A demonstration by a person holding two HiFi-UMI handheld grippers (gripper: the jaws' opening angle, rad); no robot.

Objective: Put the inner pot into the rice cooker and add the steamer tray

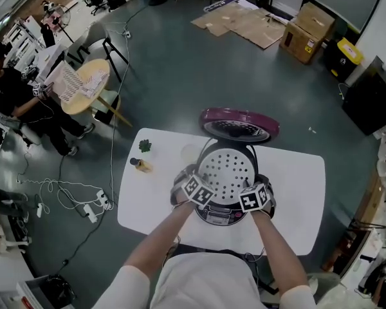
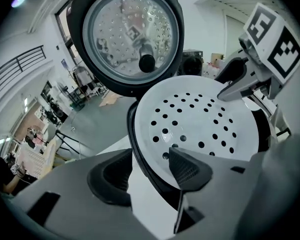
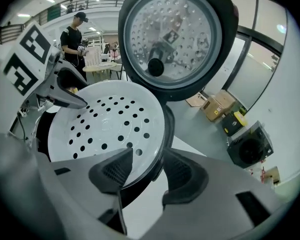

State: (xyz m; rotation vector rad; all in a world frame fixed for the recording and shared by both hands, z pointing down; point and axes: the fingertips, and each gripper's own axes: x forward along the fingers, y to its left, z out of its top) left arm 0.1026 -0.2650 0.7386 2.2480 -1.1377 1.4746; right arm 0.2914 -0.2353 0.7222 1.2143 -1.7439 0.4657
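Now the white perforated steamer tray (image 1: 226,171) sits in the mouth of the rice cooker (image 1: 219,215) on the bench (image 1: 151,205), with the lid (image 1: 239,125) raised. The tray hides whatever lies beneath it. The left gripper (image 2: 150,160) and right gripper (image 3: 147,156) are both open, their jaws astride the rim on opposite sides. Only the head view shows a small bottle (image 1: 140,165). The gripper views show the lid's perforated inner plate.

The head view looks steeply down from above the person onto the table (image 1: 296,172) and cooker (image 1: 220,212). The left and right gripper views sit close at the cooker's opposite sides, facing inward; both share the tray (image 2: 195,126) and raised lid (image 2: 127,34).
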